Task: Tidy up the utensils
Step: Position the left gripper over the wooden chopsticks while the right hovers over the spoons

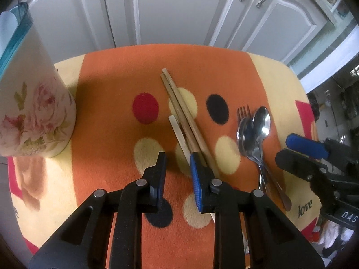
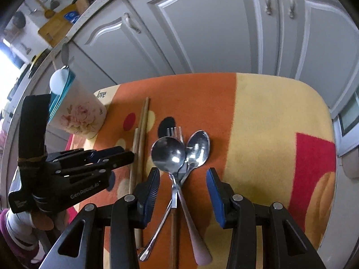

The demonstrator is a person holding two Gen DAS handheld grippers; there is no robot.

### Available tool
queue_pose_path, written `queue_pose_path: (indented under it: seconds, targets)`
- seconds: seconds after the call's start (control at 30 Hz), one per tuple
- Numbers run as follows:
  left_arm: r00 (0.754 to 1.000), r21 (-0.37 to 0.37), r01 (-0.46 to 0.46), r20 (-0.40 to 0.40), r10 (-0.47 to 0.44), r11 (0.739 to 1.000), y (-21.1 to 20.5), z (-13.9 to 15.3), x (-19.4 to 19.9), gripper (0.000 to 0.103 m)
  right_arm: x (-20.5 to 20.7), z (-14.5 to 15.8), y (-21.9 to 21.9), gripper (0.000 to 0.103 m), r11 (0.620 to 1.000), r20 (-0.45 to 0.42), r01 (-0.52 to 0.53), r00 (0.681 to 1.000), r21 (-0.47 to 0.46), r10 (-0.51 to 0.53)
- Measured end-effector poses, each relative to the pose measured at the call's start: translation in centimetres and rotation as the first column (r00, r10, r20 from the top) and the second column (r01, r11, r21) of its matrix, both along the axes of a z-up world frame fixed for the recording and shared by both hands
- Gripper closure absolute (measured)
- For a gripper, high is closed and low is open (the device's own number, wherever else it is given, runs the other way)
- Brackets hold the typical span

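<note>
Here the left tool [image 1: 177,163] points steeply down over the orange part of a spotted blanket [image 1: 112,116] that covers the tabletop; its jaws stand at a narrow gap with nothing between the pads, only bare cloth showing there. The right pad sits over the near end of the chopsticks [image 1: 179,107], a bundle of two brown sticks and one pale one running diagonally from centre frame toward the upper middle; whether the pad touches them I cannot tell. To the right of the sticks lie the spoons [image 1: 258,130], bowls overlapping, with the fork [image 1: 244,112] tines showing above them. A floral cup [image 1: 33,103] with a blue rim stands upright at the left edge of the frame, well apart from the cutlery. In the right wrist view the right tool [image 2: 182,179] hangs over the same cutlery pile, jaws moderately apart and straddling the crossed handles of the spoons [image 2: 179,152] without the pads pressing on them; the fork [image 2: 176,132] peeks out behind the bowls. The chopsticks [image 2: 141,139] lie left of centre, the left tool [image 2: 121,154] just beside them, the cup [image 2: 78,114] in the upper left. Grey cabinet doors [image 2: 202,27] fill the background.
</note>
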State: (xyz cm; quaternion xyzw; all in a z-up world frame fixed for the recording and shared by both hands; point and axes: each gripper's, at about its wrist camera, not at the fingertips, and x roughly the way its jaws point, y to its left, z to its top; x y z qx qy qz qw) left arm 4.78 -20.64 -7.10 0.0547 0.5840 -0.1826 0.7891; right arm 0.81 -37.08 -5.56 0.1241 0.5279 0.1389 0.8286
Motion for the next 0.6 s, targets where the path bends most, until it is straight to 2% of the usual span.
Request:
queue_pose_path:
  seconds: [0.03,0.07,0.17,0.3,0.47,0.5,0.6]
  targets:
    - [1.0,0.003,0.001,0.001,-0.001,1.0,0.3,0.0,-0.2,0.085,0.0,0.1,0.3,0.062,1.0,0.003,-0.019,1.0,-0.013,0.019]
    - [1.0,0.019,0.002,-0.006,-0.002,1.0,0.6,-0.3,-0.6,0.095,0.0,0.1,0.5,0.062,0.999,0.005,-0.035,0.999,-0.026,0.035]
    - [1.0,0.0,0.009,-0.003,-0.009,1.0,2.5,-0.4,-1.7,0.095,0.2,0.2,1.4,0.062,0.994,0.012,-0.079,0.997,-0.069,0.08]
    - [0.997,-0.08,-0.04,-0.071,0.034,0.996,4.4,-0.3,-2.1,0.095,0.5,-0.2,1.8,0.062,0.993,0.008,-0.1,0.995,-0.07,0.101]
    - [0.998,-0.139,-0.027,-0.057,0.019,0.99,3.4,0.5,-2.1,0.095,0.3,-0.8,1.3,0.062,0.996,-0.012,-0.074,0.997,-0.049,0.074]
    - [0.998,-0.142,-0.019,-0.058,0.011,0.99,2.9,0.5,-1.8,0.095,0.2,-0.8,1.2,0.062,0.996,-0.015,-0.069,0.998,-0.047,0.069]
    - [0.999,-0.064,0.014,-0.044,-0.017,0.998,1.1,-0.2,-2.0,0.095,-0.1,-0.7,1.0,0.062,0.997,-0.014,-0.059,0.998,-0.049,0.058]
